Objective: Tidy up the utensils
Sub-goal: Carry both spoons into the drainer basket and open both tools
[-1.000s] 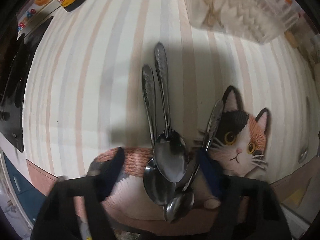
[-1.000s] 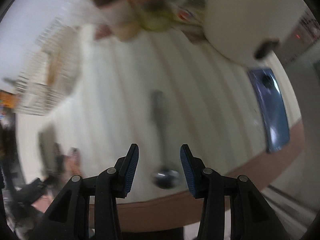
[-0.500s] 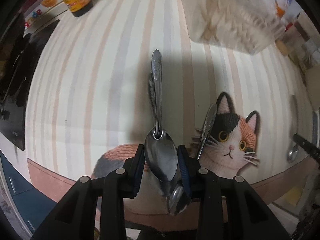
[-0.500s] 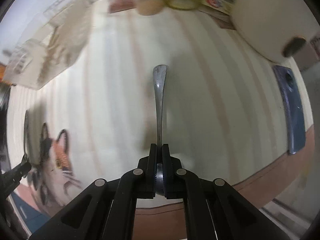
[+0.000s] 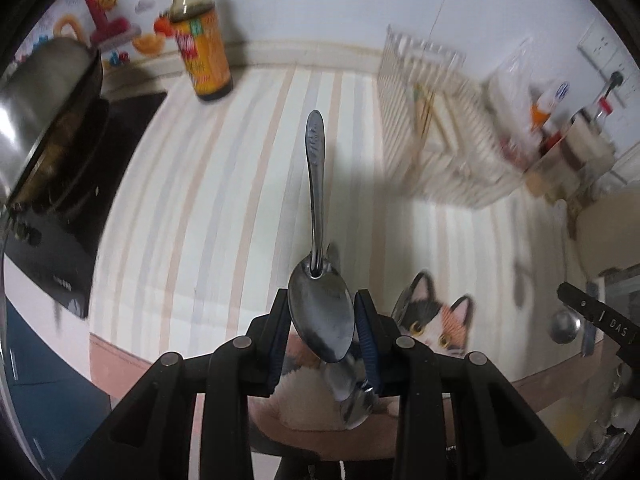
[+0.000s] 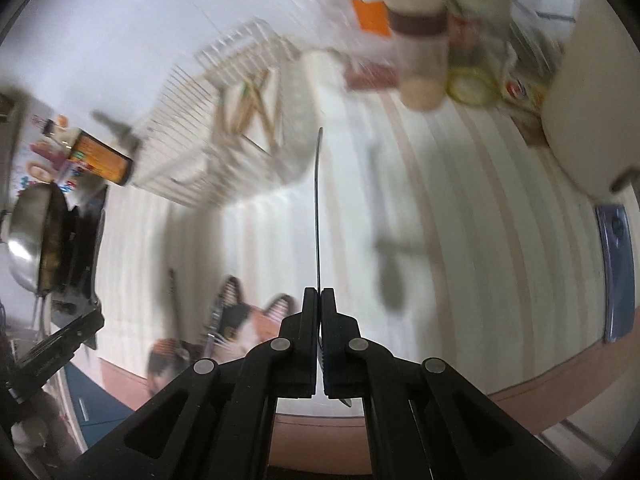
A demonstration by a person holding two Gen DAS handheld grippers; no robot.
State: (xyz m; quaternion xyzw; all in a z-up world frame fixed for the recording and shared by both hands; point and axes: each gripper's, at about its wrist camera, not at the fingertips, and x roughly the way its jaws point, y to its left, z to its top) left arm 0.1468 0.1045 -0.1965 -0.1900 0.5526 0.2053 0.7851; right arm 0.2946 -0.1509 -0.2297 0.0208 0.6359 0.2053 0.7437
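My left gripper is shut on the bowl of a steel spoon and holds it above the striped table, handle pointing away. More spoons lie below it on the cat mat. My right gripper is shut on another spoon, seen edge-on, lifted off the table. That spoon and the right gripper also show at the right of the left wrist view. A white slatted utensil rack with chopsticks stands at the back; it also shows in the right wrist view.
A sauce bottle and a pan on a black cooktop stand at the back left. Jars and bottles crowd the back right. A blue phone lies at the right table edge.
Both grippers have lifted their spoons off the table and tilted up toward the rack. The left spoon has left the pile on the cat mat.
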